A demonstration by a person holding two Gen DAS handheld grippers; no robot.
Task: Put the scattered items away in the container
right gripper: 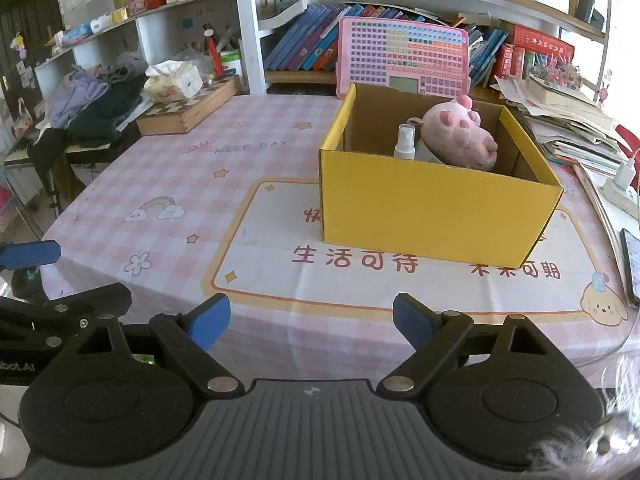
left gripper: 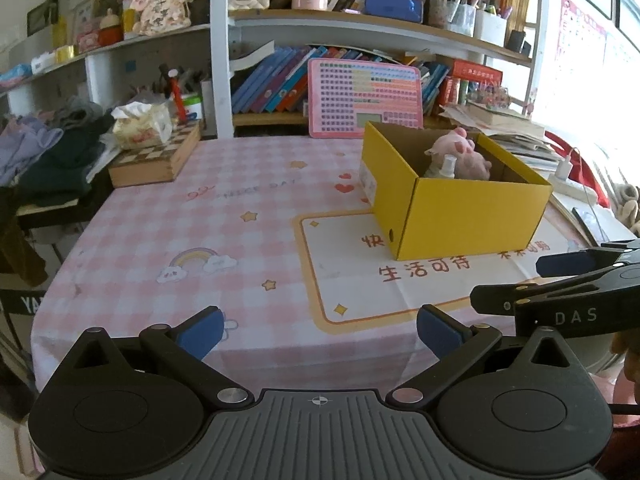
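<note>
So we're holding both grippers low at the near edge of the table, neither touching anything.

Far left: clothes are lying in a heap off the table's left side. Next to them a checkered board box is sitting on the back-left corner with a tissue pack on top.

Left gripper: jaws are standing wide apart, blue pads clamping nothing, only pink checked cloth showing between them. In the right wrist view its tip is poking in at the left edge, one blue pad visible.

Centre: we're seeing the printed white panel on the cloth, with the box sitting on its far part.

Right gripper: jaws also spread wide, nothing between the pads. It's hovering just right of the left gripper; in the left wrist view it's coming in from the right edge, side on.

Box: yellow cardboard, open top, upright, right of centre, well apart from both grippers. Inside, a pink plush is leaning against the back right, top sticking above the rim. A white spray bottle is standing upright just left of it, touching or nearly so, can't tell which.

Behind the box a pink keyboard toy is leaning on the bookshelf. Far right: paper stack, a power strip, a phone at the table edge.
</note>
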